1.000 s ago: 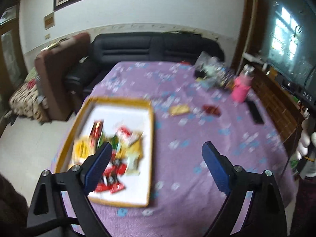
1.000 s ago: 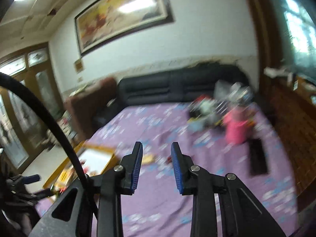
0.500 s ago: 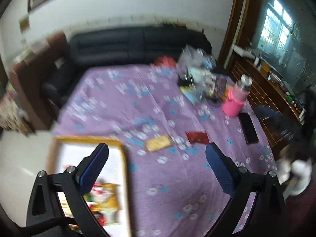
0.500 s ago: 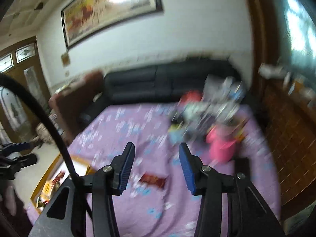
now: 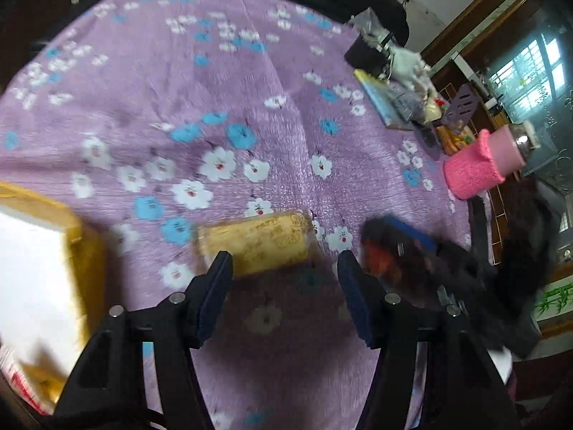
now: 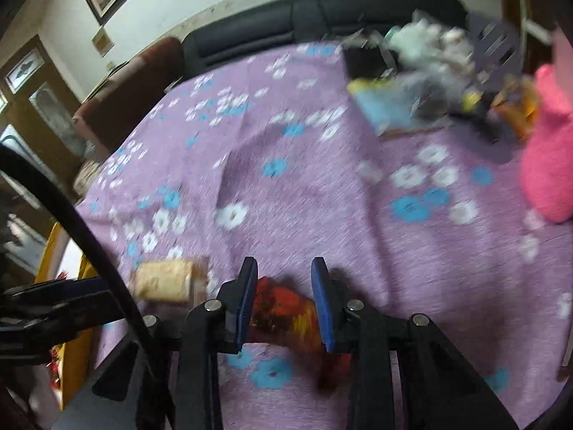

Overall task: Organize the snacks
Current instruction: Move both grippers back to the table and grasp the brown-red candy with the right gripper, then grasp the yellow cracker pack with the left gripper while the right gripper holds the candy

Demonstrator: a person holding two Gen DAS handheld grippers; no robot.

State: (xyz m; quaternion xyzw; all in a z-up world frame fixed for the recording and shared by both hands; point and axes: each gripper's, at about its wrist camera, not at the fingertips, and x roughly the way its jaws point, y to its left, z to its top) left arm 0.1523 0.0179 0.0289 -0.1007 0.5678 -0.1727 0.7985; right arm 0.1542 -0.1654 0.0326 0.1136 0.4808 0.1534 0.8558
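Note:
A yellow snack packet [image 5: 255, 243] lies on the purple flowered tablecloth [image 5: 215, 107]. My left gripper [image 5: 284, 268] is open, its fingers straddling the packet's near edge. A dark red snack packet [image 6: 286, 308] lies just to the right of it. My right gripper [image 6: 284, 283] is open around the red packet, which sits between the blue pads [image 6: 322, 304]. The yellow packet also shows in the right wrist view [image 6: 163, 281]. The yellow-rimmed white tray [image 5: 39, 268] with several snacks is at the left.
A pink-sleeved bottle [image 5: 480, 165] stands at the right. A clutter of bags, a book and small items [image 5: 397, 86] sits at the far right of the table. A black sofa [image 6: 315, 21] and a brown chair [image 6: 136, 82] stand beyond the table.
Both grippers have dropped down toward the table. The left one moved right from the tray to the yellow packet and narrowed. The right one came down over the red packet.

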